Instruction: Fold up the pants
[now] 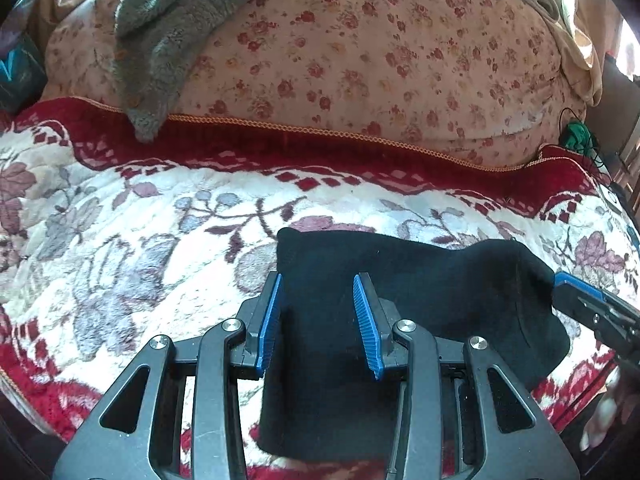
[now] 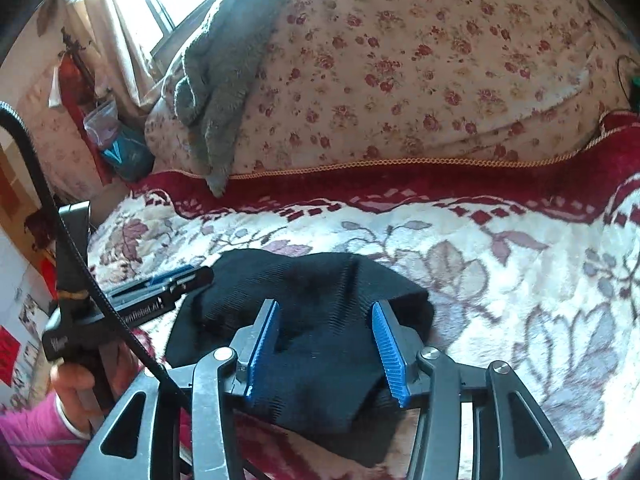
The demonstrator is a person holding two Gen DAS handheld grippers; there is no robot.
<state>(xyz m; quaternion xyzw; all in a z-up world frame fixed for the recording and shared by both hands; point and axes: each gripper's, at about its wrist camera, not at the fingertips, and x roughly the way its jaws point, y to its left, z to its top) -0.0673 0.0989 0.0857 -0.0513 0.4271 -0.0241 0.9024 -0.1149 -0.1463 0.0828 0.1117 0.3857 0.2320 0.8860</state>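
Note:
The black pants [image 1: 440, 280] lie folded into a small bundle on the floral blanket [image 1: 160, 220]. My left gripper [image 1: 318, 278] hovers over the bundle's left part, its blue pads apart and touching nothing. In the right wrist view the pants [image 2: 304, 276] look rumpled, with a fold ridge across the top. My right gripper [image 2: 326, 312] is open above the bundle's near right side, with cloth below the pads but not pinched. The right gripper [image 1: 560, 288] also shows at the pants' right edge, and the left gripper [image 2: 192, 274] at their left edge.
A rose-print quilt [image 1: 360, 60] is piled behind the blanket's red border, with a grey fleece garment [image 1: 168, 40] draped over it. A hand [image 2: 72, 380] in a pink sleeve holds the left gripper's handle. A window with curtains [image 2: 132, 40] is at the far left.

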